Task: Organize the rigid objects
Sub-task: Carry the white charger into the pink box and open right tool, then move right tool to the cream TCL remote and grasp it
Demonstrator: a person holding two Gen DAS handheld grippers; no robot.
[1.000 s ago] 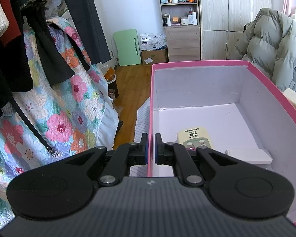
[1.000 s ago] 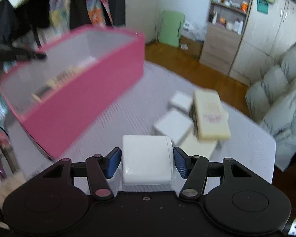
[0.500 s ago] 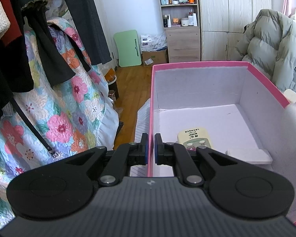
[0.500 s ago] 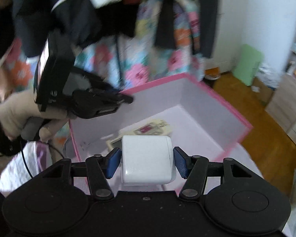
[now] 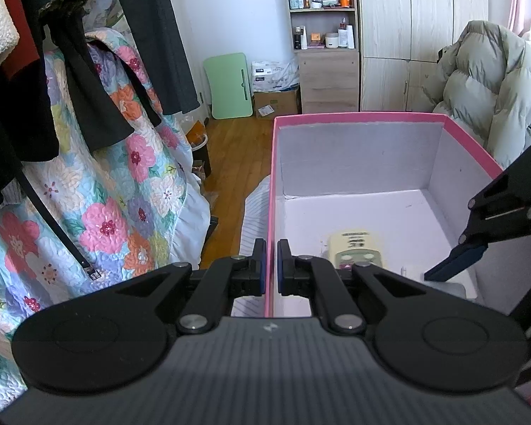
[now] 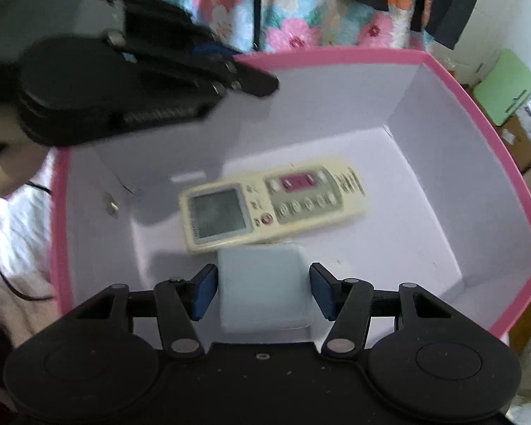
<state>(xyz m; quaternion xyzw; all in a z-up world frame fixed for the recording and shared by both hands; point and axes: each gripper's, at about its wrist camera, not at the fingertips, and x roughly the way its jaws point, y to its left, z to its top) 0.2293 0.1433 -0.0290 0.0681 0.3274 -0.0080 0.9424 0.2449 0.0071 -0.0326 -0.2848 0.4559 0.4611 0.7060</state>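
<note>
Pink box (image 5: 270, 212) rim between left jaws.

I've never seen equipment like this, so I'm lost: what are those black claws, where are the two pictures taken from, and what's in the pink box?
There is no robot here. A person holds a two-finger tool in each hand, and each tool carries a camera looking along its fingers.

In the left tool's picture, the left gripper is pinched on the wall of the pink box, steadying it.

In the right tool's picture, looking down into the box, the right gripper has its fingers either side of a white block; whether they grip it is unclear. A cream remote control lies on the box floor just beyond the block.
</note>
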